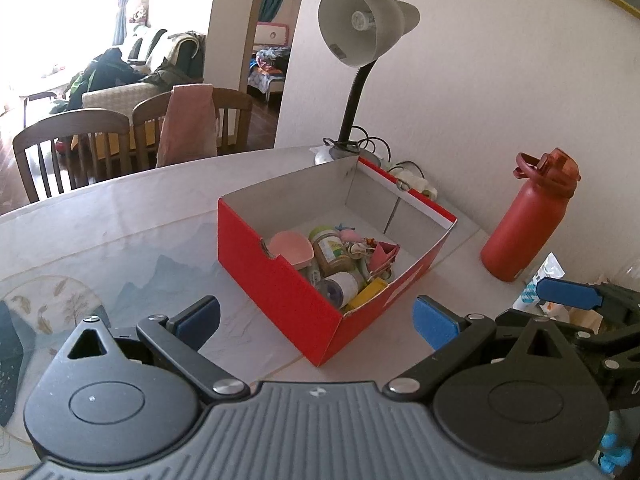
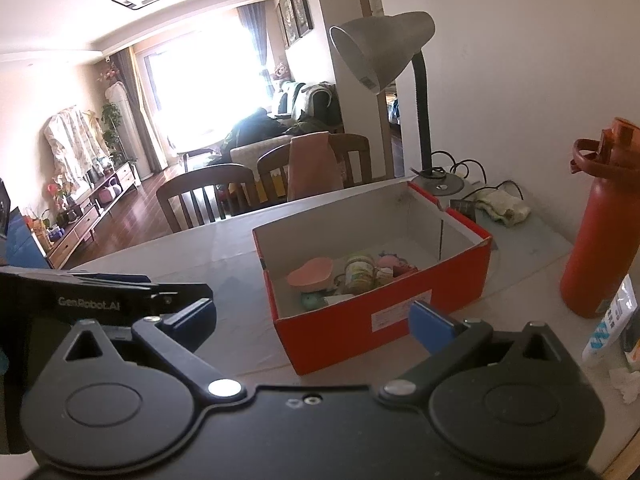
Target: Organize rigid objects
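Both claws hang over the table with their jaws spread wide and nothing between the blue pads. The left gripper (image 1: 316, 320) points down at the near corner of an open red cardboard box with a white inside (image 1: 280, 280), which sits on the pale, picture-printed tablecloth (image 1: 120, 240) just ahead of its fingertips, apart from them. Inside that box, heaped toward the end nearest the claws, lie the small hard things: a pink heart-shaped plastic bowl (image 1: 290, 249), a glass jar with a yellow-green label and a tan lid (image 1: 332, 250), a white cylindrical bottle lying on its side (image 1: 340, 286), a yellow block (image 1: 368, 294) wedged against the near wall, and a dark pink folded piece (image 1: 384, 254); the bits tangled among them are too small to tell. The right gripper (image 2: 312, 320) faces the long red side of the same box (image 2: 380, 320), its right finger overlapping that wall in the wrist view, though I cannot tell whether it touches. Beyond the box stands a grey gooseneck desk lamp (image 1: 364, 28), its shade tipped toward the claws. To the right of the box, well clear of it, stands a tall red insulated bottle with a flip lid (image 1: 528, 216). Past the table's far edge are two brown wooden chairs (image 1: 72, 144), one draped with a pink cloth (image 1: 188, 124).
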Demonstrator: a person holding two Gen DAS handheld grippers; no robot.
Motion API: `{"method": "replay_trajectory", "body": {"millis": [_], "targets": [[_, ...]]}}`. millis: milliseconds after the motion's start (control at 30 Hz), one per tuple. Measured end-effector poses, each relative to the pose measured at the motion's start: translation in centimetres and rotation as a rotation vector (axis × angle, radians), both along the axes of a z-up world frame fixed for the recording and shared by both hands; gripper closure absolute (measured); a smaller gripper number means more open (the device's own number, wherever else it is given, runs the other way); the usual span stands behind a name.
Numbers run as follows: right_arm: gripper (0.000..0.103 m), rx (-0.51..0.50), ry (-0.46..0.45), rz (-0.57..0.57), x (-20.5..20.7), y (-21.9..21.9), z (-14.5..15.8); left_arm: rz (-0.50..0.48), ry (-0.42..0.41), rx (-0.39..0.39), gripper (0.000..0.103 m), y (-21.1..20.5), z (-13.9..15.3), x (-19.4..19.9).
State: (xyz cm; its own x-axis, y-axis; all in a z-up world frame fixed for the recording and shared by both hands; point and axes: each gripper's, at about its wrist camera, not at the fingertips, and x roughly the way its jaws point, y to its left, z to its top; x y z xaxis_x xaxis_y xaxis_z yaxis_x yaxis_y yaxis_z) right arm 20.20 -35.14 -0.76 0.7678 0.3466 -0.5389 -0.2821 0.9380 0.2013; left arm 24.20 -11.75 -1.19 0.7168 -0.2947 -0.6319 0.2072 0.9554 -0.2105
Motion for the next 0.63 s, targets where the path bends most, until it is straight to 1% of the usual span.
{"method": "replay_trajectory", "body": {"millis": [300, 533, 633], "targets": [[0.001, 0.015, 0.024, -0.001, 0.08, 0.02, -0.28, -0.007, 0.008, -0.004, 0.0, 0.13, -0.32, -0.01], [0.001, 0.015, 0.025, -0.005, 0.06, 0.11, -0.34, 0.006, 0.014, 0.007, 0.0, 0.19, -0.45, -0.02], [0.001, 0.013, 0.024, -0.002, 0.12, 0.08, -0.34, -0.005, 0.012, 0.005, 0.0, 0.29, -0.35, -0.1]]}}
